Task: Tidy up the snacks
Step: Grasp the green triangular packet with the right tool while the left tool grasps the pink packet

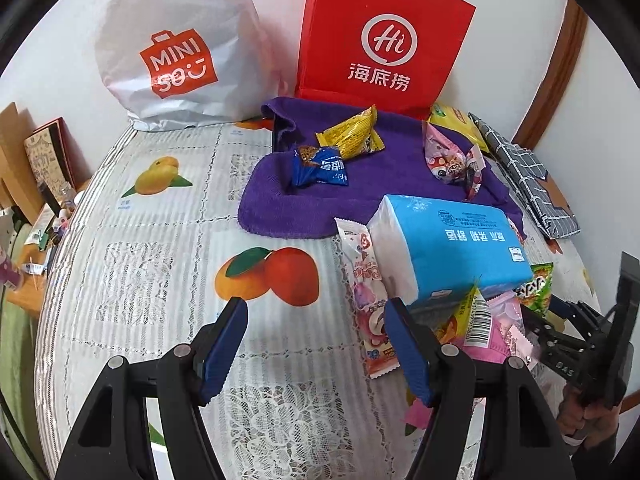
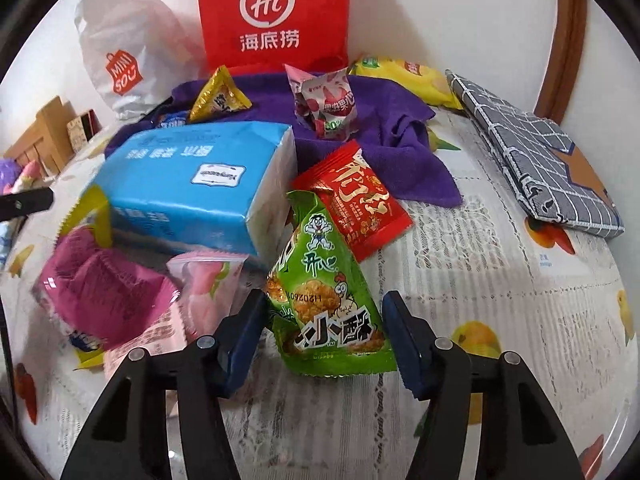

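My left gripper [image 1: 316, 344] is open and empty above the fruit-print tablecloth [image 1: 160, 280]. A long pink snack packet [image 1: 366, 292] lies just past its right finger, beside a blue tissue pack [image 1: 448, 240]. A purple cloth [image 1: 360, 184] holds a blue snack [image 1: 320, 166], a yellow snack [image 1: 352, 134] and a pink snack [image 1: 452, 160]. My right gripper [image 2: 324, 336] is open, its fingers on either side of a green snack packet [image 2: 324, 292] lying on the table. A red snack packet [image 2: 356, 200] lies just behind the green one. Pink packets [image 2: 108, 292] lie at the left.
A white Miniso bag [image 1: 176, 52] and a red paper bag [image 1: 380, 40] stand against the back wall. A folded grey checked cloth [image 2: 532, 156] lies at the right. A yellow chip bag [image 2: 404, 76] is behind the purple cloth [image 2: 384, 120]. The table edge drops off at the left.
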The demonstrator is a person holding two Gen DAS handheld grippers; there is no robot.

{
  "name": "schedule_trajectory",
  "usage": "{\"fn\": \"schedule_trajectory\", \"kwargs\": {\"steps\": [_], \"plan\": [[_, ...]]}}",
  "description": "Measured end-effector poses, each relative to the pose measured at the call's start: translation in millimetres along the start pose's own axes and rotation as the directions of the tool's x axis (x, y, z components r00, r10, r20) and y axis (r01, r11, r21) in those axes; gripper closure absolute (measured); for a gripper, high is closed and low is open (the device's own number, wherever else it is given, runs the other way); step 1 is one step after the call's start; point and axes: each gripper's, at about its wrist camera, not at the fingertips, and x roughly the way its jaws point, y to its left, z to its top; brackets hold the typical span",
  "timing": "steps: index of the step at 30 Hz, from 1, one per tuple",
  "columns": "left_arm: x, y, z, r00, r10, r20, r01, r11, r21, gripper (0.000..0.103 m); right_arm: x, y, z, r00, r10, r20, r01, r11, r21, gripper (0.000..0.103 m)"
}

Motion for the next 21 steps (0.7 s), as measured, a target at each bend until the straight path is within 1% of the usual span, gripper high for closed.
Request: {"fn": "schedule_trajectory", "kwargs": {"steps": [3, 6, 8, 9, 11, 17, 18, 19, 20, 21], "plan": [[0.1, 0.5, 0.8, 1.0, 0.003, -0.002, -0.003, 1.0, -0.008, 0.034, -8.9, -4.9, -1.8, 0.999, 0.032, 0.012, -0.032, 0.999, 0.022, 0.044], [0.6, -1.0, 0.4, 1.0, -0.01, -0.007, 0.01, 1.0, -0.018, 0.034, -13.9, -9.4, -5.0, 0.998, 0.063, 0.013, -0.064, 0.997, 0.043, 0.05], [0.5, -3.1, 0.1, 1.0, -0.017, -0.011, 0.017, 1.0, -0.015, 0.034, -16.0, -13.1, -7.5, 0.998, 0.068, 0.012, -0.069, 0.996, 0.054, 0.057], [0.8, -4.7, 0.0, 1.0, -0.017, -0.012, 0.017, 1.0, -0.012, 0.034, -16.3, -14.4, -8.6, 0.997, 0.073, 0.011, -0.074, 0.996, 0.056, 0.059], [0.7, -7.1, -0.8, 1.0, -0.016, -0.013, 0.016, 1.0, -0.007, 0.034, -15.1, -16.2, -10.8, 0.997, 0.076, 0.011, -0.076, 0.996, 0.055, 0.059], [0.4, -15.3, -1.9, 0.999, -0.024, -0.022, 0.024, 1.0, 0.007, 0.034, -3.4, -16.1, -9.8, 0.996, 0.086, -0.002, -0.086, 0.995, 0.055, 0.048], [0.5, -16.7, -2.3, 0.999, -0.03, -0.025, 0.03, 1.0, 0.009, 0.034, 2.8, -15.5, -9.6, 0.996, 0.082, -0.018, -0.081, 0.995, 0.052, 0.046], [0.3, -17.2, -2.6, 0.999, -0.036, -0.026, 0.036, 0.999, 0.009, 0.034, 8.1, -12.6, -9.6, 0.998, 0.062, -0.02, -0.062, 0.998, 0.033, 0.046], [-0.3, -17.8, -3.4, 0.999, -0.046, -0.027, 0.046, 0.999, 0.008, 0.034, 7.9, -9.4, -9.7, 0.999, 0.036, -0.004, -0.035, 0.999, 0.009, 0.046], [-1.2, -18.8, -4.3, 0.998, -0.055, -0.029, 0.055, 0.998, 0.008, 0.034, 9.8, -7.4, -9.8, 1.0, 0.024, -0.011, -0.024, 1.0, -0.006, 0.047]]}}
